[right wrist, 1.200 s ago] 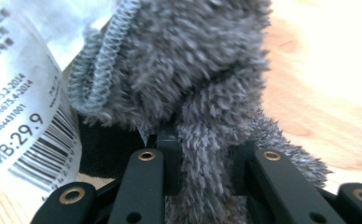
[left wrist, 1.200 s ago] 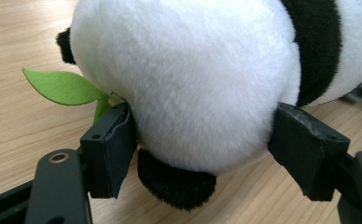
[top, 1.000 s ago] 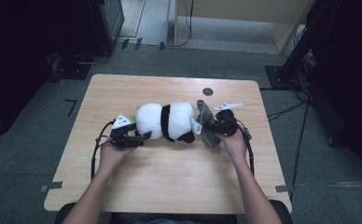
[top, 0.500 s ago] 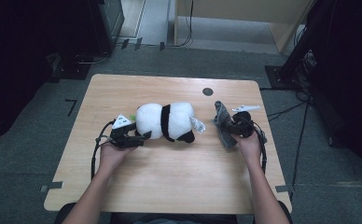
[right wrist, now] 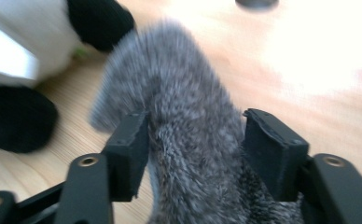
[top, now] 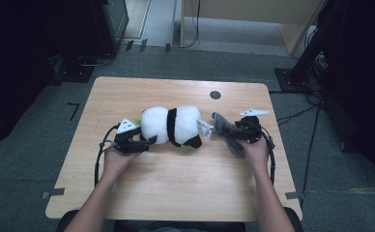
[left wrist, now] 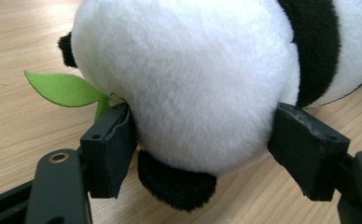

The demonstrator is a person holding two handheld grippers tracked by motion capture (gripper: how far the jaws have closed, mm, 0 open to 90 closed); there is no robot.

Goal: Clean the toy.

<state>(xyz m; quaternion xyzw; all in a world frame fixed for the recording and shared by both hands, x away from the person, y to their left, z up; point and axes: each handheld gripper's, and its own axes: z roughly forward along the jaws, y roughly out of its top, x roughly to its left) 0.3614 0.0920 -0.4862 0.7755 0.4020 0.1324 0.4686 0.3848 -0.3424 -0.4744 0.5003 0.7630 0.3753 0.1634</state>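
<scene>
Your left gripper (top: 144, 141) clamps the white end of the toy panda (top: 172, 125), which lies mid-table (top: 176, 193). Your right gripper (top: 234, 131) has just been opening; the grey furry toy (top: 224, 130) sits loosely between its jaws, just beside the panda.

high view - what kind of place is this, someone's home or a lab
Most likely a lab or recording room, not a home. A bare wooden table stands on grey carpet with tape marks, dark equipment racks stand behind it, and cables trail across the floor.
</scene>
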